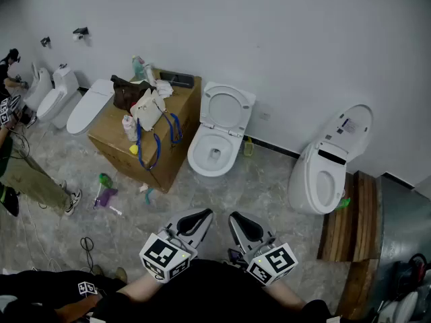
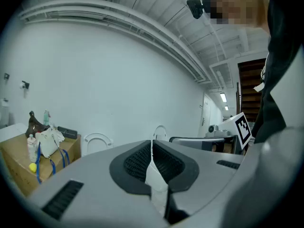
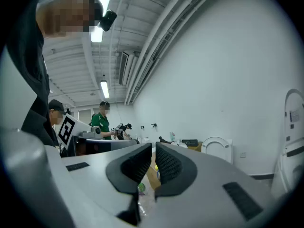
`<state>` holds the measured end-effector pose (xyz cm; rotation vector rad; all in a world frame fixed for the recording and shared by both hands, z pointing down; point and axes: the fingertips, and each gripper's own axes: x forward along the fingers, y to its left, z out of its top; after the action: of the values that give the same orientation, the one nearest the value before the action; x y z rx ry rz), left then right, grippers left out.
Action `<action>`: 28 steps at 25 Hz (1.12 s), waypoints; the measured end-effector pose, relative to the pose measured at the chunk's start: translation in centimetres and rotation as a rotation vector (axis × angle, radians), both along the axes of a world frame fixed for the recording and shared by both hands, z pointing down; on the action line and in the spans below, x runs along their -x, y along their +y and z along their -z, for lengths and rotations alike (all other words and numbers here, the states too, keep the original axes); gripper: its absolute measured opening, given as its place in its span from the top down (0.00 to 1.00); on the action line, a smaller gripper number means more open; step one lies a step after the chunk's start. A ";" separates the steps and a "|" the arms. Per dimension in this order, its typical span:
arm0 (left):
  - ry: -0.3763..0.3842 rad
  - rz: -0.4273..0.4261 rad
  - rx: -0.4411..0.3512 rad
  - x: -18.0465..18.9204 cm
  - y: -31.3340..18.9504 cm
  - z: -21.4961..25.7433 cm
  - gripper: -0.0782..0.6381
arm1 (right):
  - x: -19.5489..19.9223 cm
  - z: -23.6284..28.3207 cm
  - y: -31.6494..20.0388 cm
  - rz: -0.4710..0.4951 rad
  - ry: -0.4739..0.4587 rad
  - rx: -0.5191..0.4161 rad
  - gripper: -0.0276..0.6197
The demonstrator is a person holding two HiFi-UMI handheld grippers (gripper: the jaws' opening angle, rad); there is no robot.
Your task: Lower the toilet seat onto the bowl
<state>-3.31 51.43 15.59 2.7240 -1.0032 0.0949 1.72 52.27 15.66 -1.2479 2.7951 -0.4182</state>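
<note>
The toilet seat (image 1: 227, 106) stands upright behind its bowl (image 1: 214, 157), far beyond the left gripper (image 1: 197, 215) and right gripper (image 1: 240, 219), both clenched empty, the right seemingly slightly nearer.

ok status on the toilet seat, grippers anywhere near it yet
Left gripper and right gripper held low by the body, jaws shut, empty. Toilet seat upright, not on the bowl. Nothing between; cardboard box sits aside.

White on the toilet seat (image 1: 229, 106) and bowl (image 1: 202, 159), brown on the cardboard box (image 1: 114, 140), grey marbling across the floor (image 1: 262, 194). Black-and-white square markers on the grey left gripper (image 1: 196, 215) and right gripper (image 1: 237, 219).
</note>
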 end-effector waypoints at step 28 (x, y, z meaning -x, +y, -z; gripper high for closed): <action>-0.049 0.059 0.110 -7.2 1.9 -3.7 0.86 | -7.4 -3.0 0.9 0.055 -0.057 0.061 0.88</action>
<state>3.92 53.31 19.31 2.6022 -1.0580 0.2019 9.09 53.21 18.69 -1.1524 2.7941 -0.5382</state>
